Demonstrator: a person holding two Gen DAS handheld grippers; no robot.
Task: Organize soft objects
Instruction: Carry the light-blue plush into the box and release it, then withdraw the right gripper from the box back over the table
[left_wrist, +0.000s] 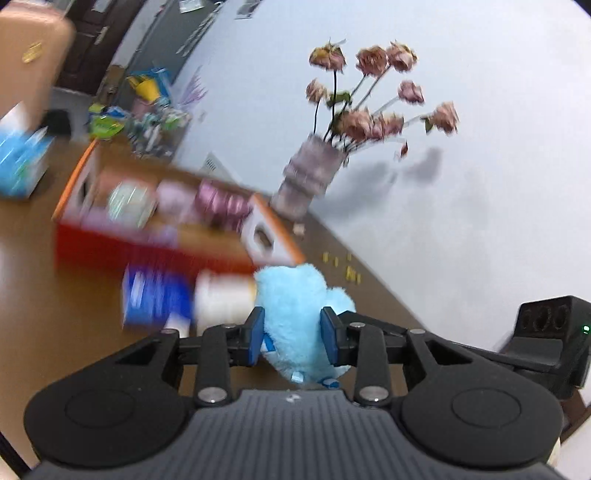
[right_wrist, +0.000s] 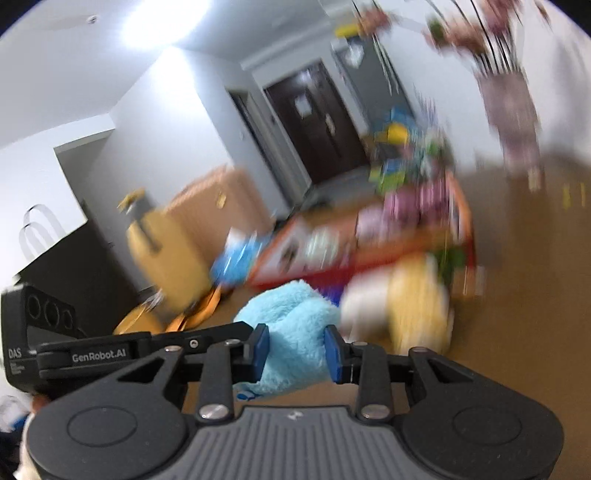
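Both the left gripper (left_wrist: 291, 336) and right gripper (right_wrist: 296, 349) have fingers clamped on the fluffy light-blue plush toy (left_wrist: 297, 314); the orange-rimmed cardboard box (left_wrist: 155, 218), though blurred, seemingly lies just beyond.

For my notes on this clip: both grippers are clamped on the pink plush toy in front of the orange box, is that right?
Nearly. The plush toy is light blue, not pink, as the left wrist view shows. Both the left gripper and right gripper are indeed clamped on it, in front of the orange box.
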